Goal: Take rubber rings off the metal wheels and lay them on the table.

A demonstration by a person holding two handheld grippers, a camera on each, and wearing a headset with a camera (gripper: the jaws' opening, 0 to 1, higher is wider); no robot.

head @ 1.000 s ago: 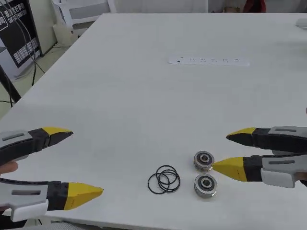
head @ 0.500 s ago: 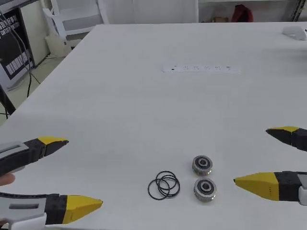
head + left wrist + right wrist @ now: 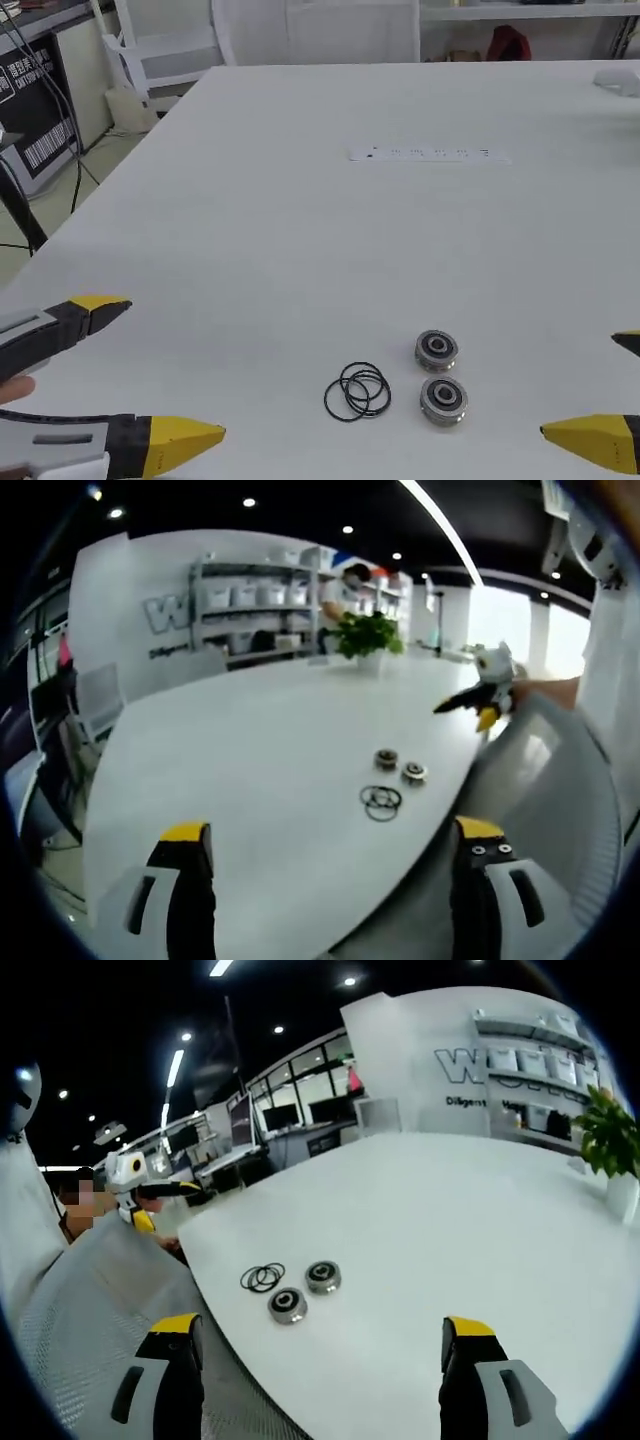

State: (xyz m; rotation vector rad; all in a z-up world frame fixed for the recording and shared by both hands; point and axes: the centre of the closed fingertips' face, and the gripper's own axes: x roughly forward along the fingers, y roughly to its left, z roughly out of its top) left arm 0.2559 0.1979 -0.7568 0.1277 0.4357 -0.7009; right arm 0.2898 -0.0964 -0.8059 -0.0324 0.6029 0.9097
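Currently your left gripper point(image 3: 172, 370) hangs over the near left part of the tabletop point(image 3: 300, 220), jaws spread wide and holding nothing. Your right gripper point(image 3: 578, 385) sits at the near right, equally wide apart and empty. Between them, close to the near edge, the rubber rings point(image 3: 358, 391) lie flat in a loose overlapping pile. Just to their right the two metal wheels point(image 3: 436, 349) lie side by side. A power strip point(image 3: 430, 154) lies toward the far edge.
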